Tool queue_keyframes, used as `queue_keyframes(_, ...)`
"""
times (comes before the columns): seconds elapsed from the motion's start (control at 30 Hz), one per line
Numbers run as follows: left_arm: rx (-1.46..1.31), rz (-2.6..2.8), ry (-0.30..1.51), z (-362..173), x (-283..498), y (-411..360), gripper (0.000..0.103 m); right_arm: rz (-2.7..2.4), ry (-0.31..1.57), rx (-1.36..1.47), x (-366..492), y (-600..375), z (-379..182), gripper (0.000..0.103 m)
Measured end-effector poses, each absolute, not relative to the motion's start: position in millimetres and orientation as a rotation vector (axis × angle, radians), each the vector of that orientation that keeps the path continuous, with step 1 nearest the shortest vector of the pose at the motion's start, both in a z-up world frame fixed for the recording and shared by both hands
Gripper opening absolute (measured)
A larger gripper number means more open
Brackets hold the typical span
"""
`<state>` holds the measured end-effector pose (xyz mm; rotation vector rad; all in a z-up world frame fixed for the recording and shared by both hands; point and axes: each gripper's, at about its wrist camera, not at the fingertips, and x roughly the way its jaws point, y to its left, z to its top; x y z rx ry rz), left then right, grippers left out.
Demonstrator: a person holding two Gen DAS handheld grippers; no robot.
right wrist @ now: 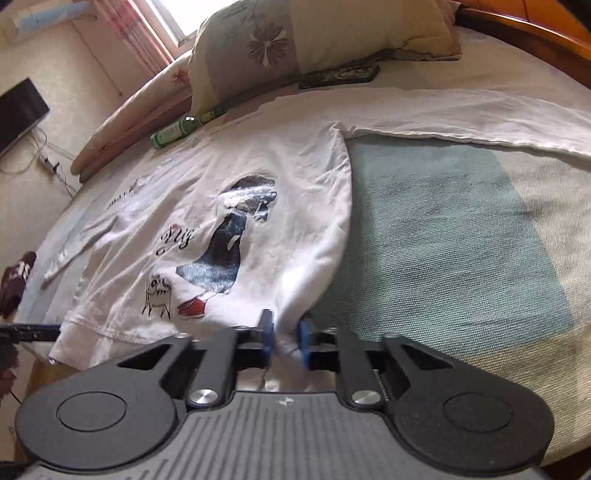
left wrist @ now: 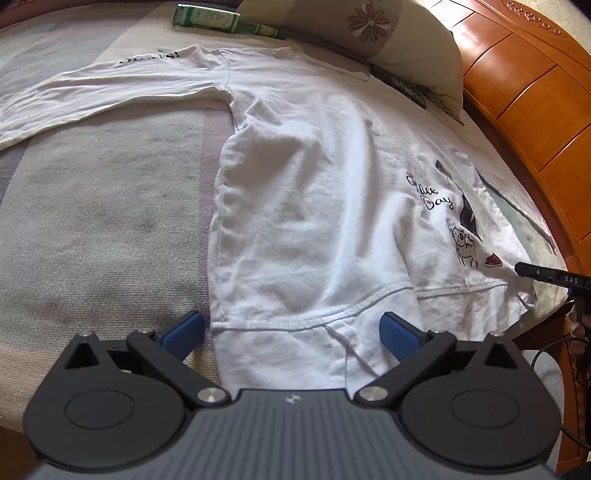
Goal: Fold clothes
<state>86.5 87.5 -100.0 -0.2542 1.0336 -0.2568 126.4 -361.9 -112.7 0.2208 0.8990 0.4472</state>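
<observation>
While the white long-sleeved shirt [left wrist: 314,206] lies spread flat across the bed [left wrist: 103,229], hem at its near edge, my right gripper [right wrist: 286,338] pinches one hem corner to lift it; my left gripper [left wrist: 291,328] gapes wide over the other, probably lining up.

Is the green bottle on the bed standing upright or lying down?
Lying down. The green bottle rests on its side on the bed beside the pillow, above the white shirt.
</observation>
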Motion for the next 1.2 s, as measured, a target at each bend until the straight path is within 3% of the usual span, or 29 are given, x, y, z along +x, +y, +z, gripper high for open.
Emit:
queue_keyframes(0.2, -0.232, -0.294, 0.954, -76.7, 96.6, 87.0, 0.099, 0.366, 0.958, 0.136, 127.6, -370.4, -107.5, 0.016)
queue_keyframes(0.37, -0.308, -0.308, 0.840, -62.8, 146.6, 102.8, 0.099, 0.292, 0.928, 0.115, 124.2, -370.4, -92.3, 0.046)
queue_keyframes(0.63, -0.623, -0.348, 0.865, -97.3, 254.7, 135.1, 0.099, 0.243, 0.875, 0.104, 122.1, -353.4, -65.4, 0.052)
queue_keyframes(0.9, -0.825, -0.345, 0.857, -141.1, 294.7, 153.8, 0.097, 0.251, 0.874, 0.057, 133.6, -325.9, -61.0, 0.052)
queue_keyframes(1.2, -0.648, -0.192, 0.817, -136.5, 295.7, 154.2, 0.023, 0.276, 0.881, 0.026, 135.8, -305.0, -62.6, 0.052)
